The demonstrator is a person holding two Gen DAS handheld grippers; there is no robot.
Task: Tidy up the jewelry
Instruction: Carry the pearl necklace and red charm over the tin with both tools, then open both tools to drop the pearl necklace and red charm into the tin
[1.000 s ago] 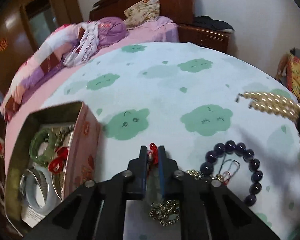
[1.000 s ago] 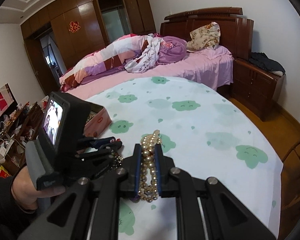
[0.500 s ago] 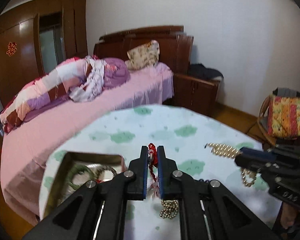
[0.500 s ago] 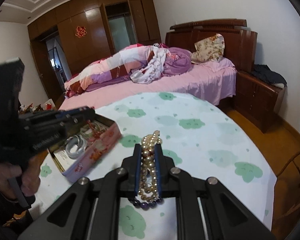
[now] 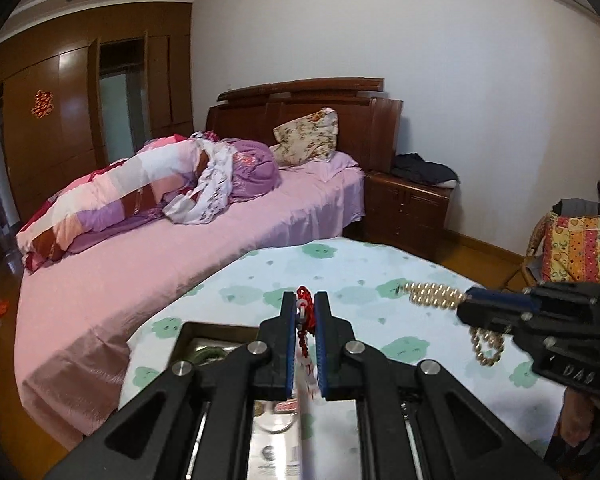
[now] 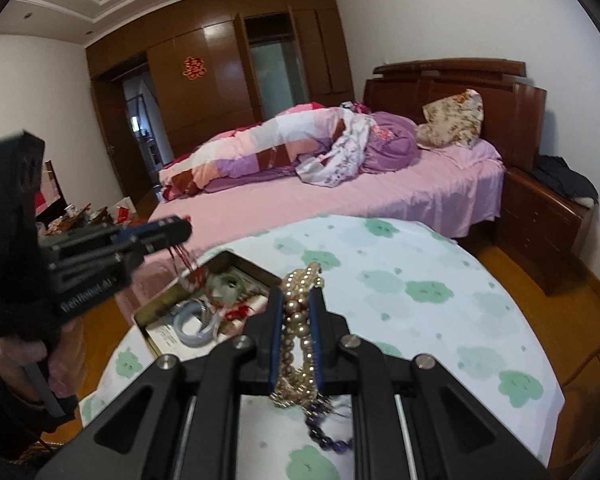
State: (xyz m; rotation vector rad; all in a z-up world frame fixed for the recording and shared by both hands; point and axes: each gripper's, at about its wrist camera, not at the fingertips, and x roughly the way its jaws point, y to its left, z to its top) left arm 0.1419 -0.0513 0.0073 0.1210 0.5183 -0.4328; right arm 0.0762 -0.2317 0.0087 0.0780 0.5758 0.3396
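My left gripper (image 5: 305, 308) is shut on a red cord necklace (image 5: 303, 322) and holds it above the open tin box (image 5: 188, 334); the cord hangs down between the jaws. From the right wrist view the left gripper (image 6: 180, 228) dangles the red cord (image 6: 186, 262) over the tin (image 6: 220, 258). My right gripper (image 6: 296, 292) is shut on a gold pearl necklace (image 6: 296, 320), held above the table to the right of the tin. It also shows in the left wrist view (image 5: 466, 300) with the pearls (image 5: 432, 296). A purple bead bracelet (image 6: 328, 436) lies beneath it.
The tin holds a green bangle (image 6: 228, 282), a pale bangle (image 6: 198, 322) and red pieces. The round table (image 6: 440, 280) has a white cloth with green clouds. A pink bed (image 5: 180, 248) stands behind, a nightstand (image 5: 408, 208) to its right.
Both grippers have risen off the table with their necklaces. The left one has moved left over the tin; the right one has followed toward the tin.
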